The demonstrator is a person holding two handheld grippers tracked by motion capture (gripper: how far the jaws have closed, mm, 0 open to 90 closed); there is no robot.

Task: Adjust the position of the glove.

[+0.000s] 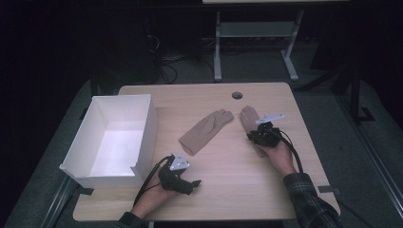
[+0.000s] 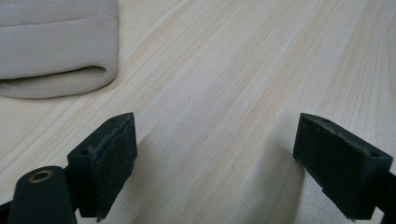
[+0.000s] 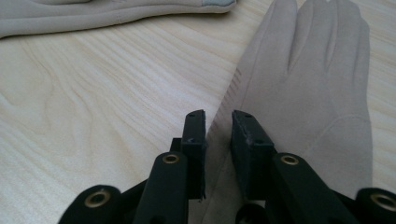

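On the right side of the desk (image 1: 223,190) the right tool (image 1: 256,127) sits low over a beige glove (image 3: 308,88), its nose pointing toward the far edge. Seen from the right gripper view, its two black jaws stand close together with a narrow gap left between them, and the left edge of that glove runs up into the gap. Whether the pads (image 3: 247,140) already pinch the fabric I cannot tell; they look just short of it. That glove lies flat, fingers toward the far side, its cuff hidden under the tool and the person's right hand (image 1: 279,159), whose plaid sleeve (image 1: 309,199) comes in from the near right corner.

Just left of it, and apart from it, a second beige glove (image 1: 206,130) lies on a slant in the middle of the desk, fingers toward the far right and cuff toward the near left. The fingertips of the two gloves come near each other.

Nearer and to the left, the left tool (image 1: 190,183) rests low above the bare wood, held by the left hand (image 1: 154,199). Its jaws are spread wide with nothing but desk between them, and in the left gripper view the cuff of the second glove (image 2: 56,51) lies ahead and to one side, well clear of the pads.

Farther left stands a white open box (image 1: 147,128), hanging partly over the desk's left edge. A small dark round hole (image 1: 236,95) marks the far side of the desk.
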